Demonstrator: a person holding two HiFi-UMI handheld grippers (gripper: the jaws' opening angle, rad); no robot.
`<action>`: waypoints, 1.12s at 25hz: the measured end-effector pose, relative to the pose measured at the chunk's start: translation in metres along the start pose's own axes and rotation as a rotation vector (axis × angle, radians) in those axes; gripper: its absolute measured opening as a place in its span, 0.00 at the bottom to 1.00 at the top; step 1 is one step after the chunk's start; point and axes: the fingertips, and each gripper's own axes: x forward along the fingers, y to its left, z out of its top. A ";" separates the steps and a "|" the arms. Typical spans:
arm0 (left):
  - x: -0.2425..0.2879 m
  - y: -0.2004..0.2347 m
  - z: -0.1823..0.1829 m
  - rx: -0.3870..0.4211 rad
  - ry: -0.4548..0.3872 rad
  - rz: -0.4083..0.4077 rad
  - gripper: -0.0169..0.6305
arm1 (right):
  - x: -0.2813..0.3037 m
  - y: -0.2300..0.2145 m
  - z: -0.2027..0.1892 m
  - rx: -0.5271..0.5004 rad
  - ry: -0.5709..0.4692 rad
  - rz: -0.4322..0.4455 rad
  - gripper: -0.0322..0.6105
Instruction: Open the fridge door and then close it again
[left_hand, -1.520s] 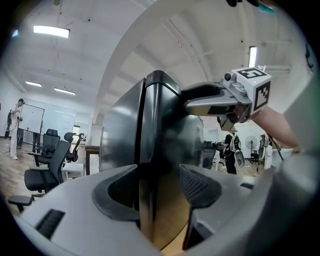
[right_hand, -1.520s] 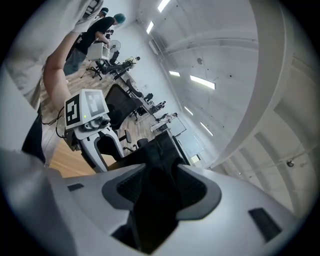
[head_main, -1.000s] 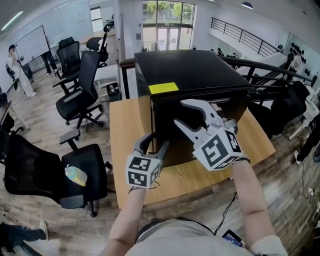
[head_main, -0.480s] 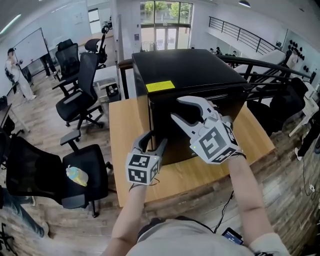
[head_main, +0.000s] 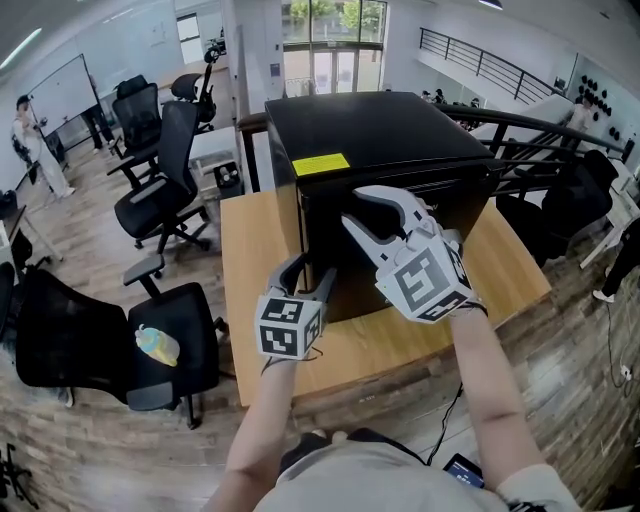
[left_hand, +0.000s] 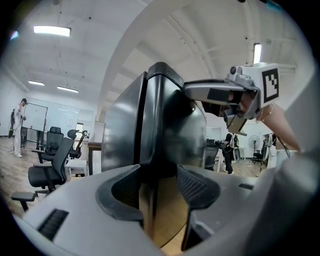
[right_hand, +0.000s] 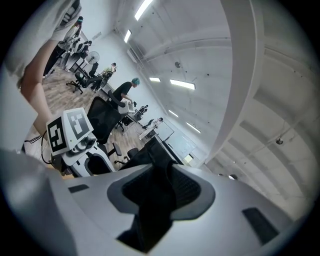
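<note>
A black mini fridge (head_main: 380, 135) stands on a wooden table (head_main: 255, 260), its door (head_main: 470, 215) facing me and closed. My left gripper (head_main: 308, 270) is low at the door's left front corner. It is open, with the corner edge (left_hand: 150, 150) between the jaws and a gap at the right pad. My right gripper (head_main: 352, 208) is up at the door's top edge. Its jaws have just been closing, and the dark edge (right_hand: 155, 165) fills the space between the pads. The left gripper view also catches the right gripper (left_hand: 240, 95).
A yellow label (head_main: 320, 164) lies on the fridge top. Black office chairs (head_main: 160, 190) (head_main: 90, 340) stand left of the table on the wooden floor. A dark railing (head_main: 560, 130) runs behind at the right. A person (head_main: 28, 140) stands far off at the left.
The right gripper's jaws have narrowed around the door's top edge and the gripper has rolled a little. The left gripper has stayed at the lower corner.
</note>
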 end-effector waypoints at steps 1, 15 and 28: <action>0.000 0.000 0.000 -0.002 0.003 0.001 0.35 | -0.001 0.001 0.001 0.001 -0.001 0.001 0.21; 0.001 0.001 0.000 0.009 -0.013 -0.009 0.35 | 0.003 0.003 -0.004 -0.140 0.022 0.051 0.22; 0.003 0.004 -0.001 0.023 -0.016 -0.039 0.35 | 0.009 0.002 -0.007 -0.052 0.080 0.160 0.23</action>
